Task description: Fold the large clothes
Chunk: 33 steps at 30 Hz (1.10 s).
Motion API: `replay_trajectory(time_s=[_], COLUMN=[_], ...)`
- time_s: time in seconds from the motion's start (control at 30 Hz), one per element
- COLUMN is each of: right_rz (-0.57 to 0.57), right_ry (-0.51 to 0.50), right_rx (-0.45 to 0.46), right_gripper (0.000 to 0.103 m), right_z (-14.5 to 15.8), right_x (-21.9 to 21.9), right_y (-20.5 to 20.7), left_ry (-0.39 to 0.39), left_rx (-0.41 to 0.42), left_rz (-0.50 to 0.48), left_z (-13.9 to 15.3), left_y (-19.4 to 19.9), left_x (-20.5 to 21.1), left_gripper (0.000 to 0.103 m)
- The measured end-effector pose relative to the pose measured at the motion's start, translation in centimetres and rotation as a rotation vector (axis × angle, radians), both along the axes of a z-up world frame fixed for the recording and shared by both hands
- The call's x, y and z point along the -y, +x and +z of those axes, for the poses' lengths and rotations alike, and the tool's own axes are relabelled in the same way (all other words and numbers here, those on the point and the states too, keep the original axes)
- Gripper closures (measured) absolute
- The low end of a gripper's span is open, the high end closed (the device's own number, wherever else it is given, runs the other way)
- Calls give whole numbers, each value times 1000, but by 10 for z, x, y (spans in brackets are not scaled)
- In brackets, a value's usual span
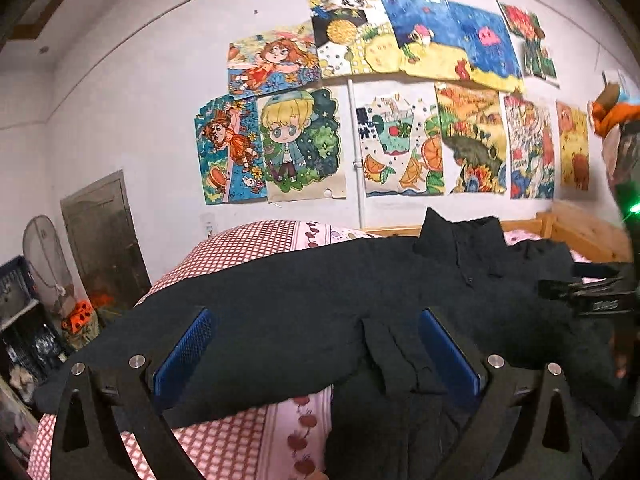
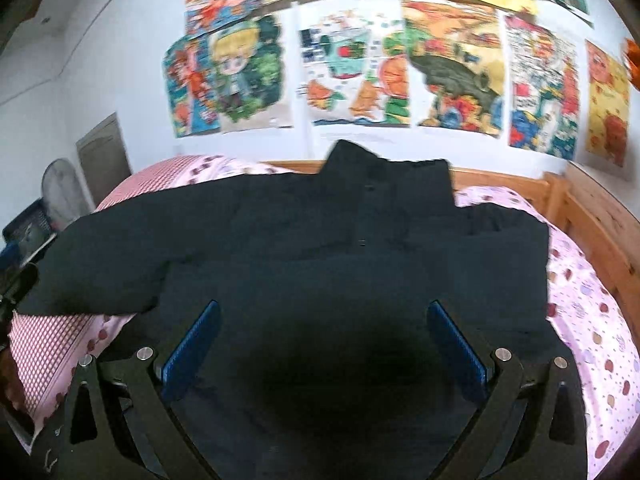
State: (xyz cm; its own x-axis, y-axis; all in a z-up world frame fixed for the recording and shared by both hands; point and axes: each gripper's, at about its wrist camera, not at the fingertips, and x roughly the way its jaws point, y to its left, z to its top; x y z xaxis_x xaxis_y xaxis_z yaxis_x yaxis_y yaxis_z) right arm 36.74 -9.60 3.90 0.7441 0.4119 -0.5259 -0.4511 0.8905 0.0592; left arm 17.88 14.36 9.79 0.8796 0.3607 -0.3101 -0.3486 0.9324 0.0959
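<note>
A large black garment (image 2: 320, 240) is spread across the bed (image 2: 592, 292), its collar toward the wooden headboard edge (image 2: 500, 178) and one sleeve stretched toward the bed's left side. The left claw (image 1: 316, 344) is held wide above the garment's near part, nothing gripped between its blue pads (image 1: 182, 354). The right claw (image 2: 324, 344) is likewise held wide over the garment, empty. Coloured drawings (image 1: 300, 144) are pinned on the wall behind.

No text can be read; marks on the wall drawings (image 1: 384, 96) are illegible.
</note>
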Motion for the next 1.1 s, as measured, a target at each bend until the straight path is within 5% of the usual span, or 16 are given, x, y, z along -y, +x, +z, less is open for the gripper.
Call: replay_trajectory(time_s=[0.47,0.63,0.9,1.1], right_rz=[104,129,124,133], right_ry=[-73,-152,-258,-245], right_rx=[-44,-72,-191,-226], right_gripper=[2,2,2,2], right_z=[-26,-49,-92,-98], right_x=[-107,-144,-168,-168], right_y=[-6,-1,13,13], left_ry=[-91,-301,-673,-695], left_rx=[-72,-120,-30,27], left_rz=[87,217,453,478], left_z=[-15,-37,-79,-86], left_y=[-40,-60,-109,-96], left_x=[-64,-123,-218,-249], left_gripper=[0,0,0,1])
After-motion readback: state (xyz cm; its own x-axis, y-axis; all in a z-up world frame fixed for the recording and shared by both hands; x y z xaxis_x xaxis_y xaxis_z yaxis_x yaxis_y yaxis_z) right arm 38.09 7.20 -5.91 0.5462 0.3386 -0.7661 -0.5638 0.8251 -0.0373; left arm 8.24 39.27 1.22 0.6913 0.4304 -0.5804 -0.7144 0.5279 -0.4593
